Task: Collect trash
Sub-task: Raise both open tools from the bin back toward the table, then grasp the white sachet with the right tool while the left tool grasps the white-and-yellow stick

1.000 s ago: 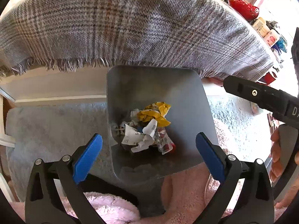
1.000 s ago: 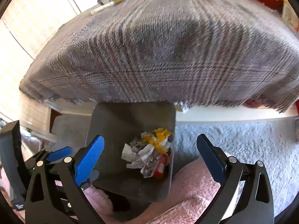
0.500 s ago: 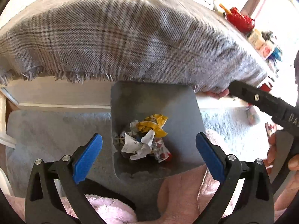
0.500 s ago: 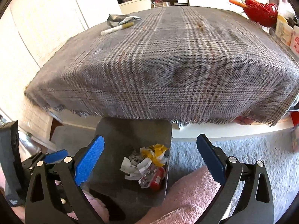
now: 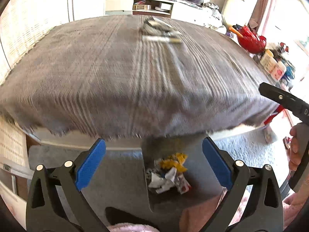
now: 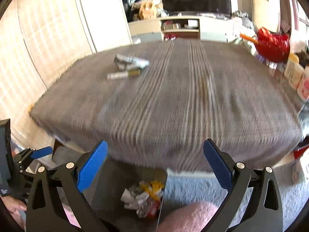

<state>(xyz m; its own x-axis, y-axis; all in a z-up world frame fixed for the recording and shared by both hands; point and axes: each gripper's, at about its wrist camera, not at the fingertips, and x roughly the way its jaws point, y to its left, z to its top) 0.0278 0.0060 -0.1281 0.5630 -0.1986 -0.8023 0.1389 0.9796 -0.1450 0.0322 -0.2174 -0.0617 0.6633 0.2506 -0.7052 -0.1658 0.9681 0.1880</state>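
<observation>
Both grippers empty, fingers spread. Remaining trash, a crumpled wrapper (image 6: 131, 61) and what looks like a marker (image 6: 124, 74), lies upper left, long axis roughly crosswise; left gripper (image 5: 153, 163) probably nearer than right gripper (image 6: 155, 165).

Motion blur smears the wrapper (image 6: 131, 61) and marker (image 6: 123, 74) on the blanket (image 6: 173, 100)
</observation>
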